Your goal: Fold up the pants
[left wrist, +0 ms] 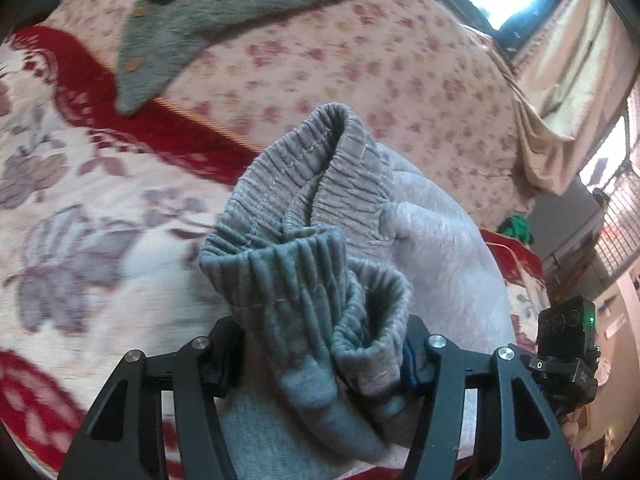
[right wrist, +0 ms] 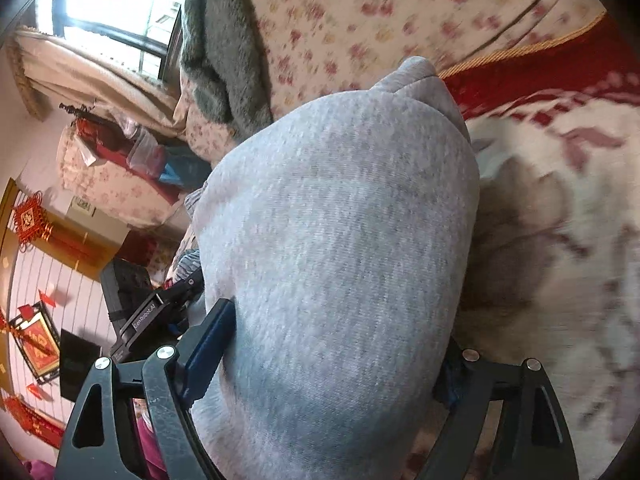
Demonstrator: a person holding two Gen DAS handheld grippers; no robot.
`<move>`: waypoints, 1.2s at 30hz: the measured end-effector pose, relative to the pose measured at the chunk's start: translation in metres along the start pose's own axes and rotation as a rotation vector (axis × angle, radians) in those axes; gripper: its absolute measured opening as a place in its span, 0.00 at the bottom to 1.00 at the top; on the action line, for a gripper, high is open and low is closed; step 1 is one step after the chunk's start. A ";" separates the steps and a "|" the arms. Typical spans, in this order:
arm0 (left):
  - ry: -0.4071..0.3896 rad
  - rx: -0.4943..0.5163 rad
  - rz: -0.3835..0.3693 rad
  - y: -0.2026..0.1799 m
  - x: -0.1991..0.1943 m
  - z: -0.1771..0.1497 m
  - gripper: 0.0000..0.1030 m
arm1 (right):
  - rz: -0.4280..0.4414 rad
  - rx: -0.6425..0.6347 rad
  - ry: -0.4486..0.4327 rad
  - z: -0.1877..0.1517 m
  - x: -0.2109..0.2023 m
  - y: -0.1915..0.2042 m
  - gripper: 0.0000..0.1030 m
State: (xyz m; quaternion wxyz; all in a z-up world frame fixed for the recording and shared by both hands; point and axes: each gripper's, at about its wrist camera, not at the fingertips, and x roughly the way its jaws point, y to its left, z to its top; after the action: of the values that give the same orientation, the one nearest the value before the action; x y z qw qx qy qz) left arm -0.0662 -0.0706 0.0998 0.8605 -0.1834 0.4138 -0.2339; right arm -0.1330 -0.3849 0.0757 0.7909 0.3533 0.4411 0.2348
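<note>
Pants (left wrist: 320, 248) bunched between both jaws, bedspread (left wrist: 80, 184) open leftward.

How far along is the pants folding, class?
Done: the grey sweatpants look bundled into thick layers. In hand: left gripper clamps the ribbed waistband and cuffs; right gripper clamps the folded bulk. Left: laying them on the floral blanket.

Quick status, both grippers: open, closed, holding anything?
Left gripper: closed on the grey pants, bunched ribbed waistband and cuffs between its fingers.
Right gripper: closed on the pants' thick folded bundle.
</note>
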 end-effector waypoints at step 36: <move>-0.034 0.282 0.129 -0.120 0.024 -0.069 0.83 | -0.493 -0.061 -0.178 -0.023 -0.143 -0.054 0.96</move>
State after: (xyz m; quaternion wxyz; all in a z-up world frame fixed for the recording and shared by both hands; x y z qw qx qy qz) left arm -0.1380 -0.1909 0.1056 0.8978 -0.0375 0.3731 -0.2308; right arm -0.2210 -0.5090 0.1017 0.8702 0.2304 0.4353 0.0163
